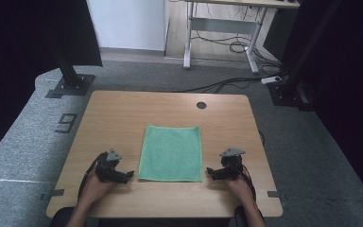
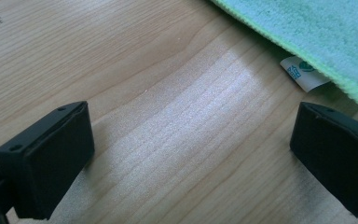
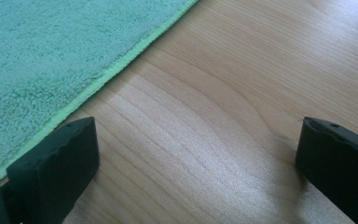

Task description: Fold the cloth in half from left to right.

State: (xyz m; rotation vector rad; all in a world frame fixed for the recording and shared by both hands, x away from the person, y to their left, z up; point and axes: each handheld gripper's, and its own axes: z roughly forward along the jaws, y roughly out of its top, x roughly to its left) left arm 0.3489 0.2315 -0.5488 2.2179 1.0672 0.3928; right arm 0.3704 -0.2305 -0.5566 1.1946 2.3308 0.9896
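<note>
A green microfiber towel (image 1: 171, 153) lies flat on the wooden surface (image 1: 123, 113), a little nearer to the person's edge than to the far edge, and between the two tools. In the high view it has a rectangular shape with straight sides, and its colour is an even mint green with no pattern. The right gripper view shows its short, looped pile and a thin hem (image 3: 121, 63) of a brighter yellow-green that runs along the edge. In the left gripper view a small white label (image 2: 303, 73) with a green mark and blue print comes out from under the towel's edge and rests on the wood. The left tool (image 1: 123, 176) rests on the surface just beside the near left corner of the towel, held by the person's left hand (image 1: 94, 185); its two black jaws stand wide apart with only bare wood between them, so it is released and grips nothing. The right tool (image 1: 212, 173) rests just beside the near right corner, held by the right hand (image 1: 240, 185); its jaws are also spread wide over bare wood, and one jaw is very close to the hem, though contact cannot be told.
</note>
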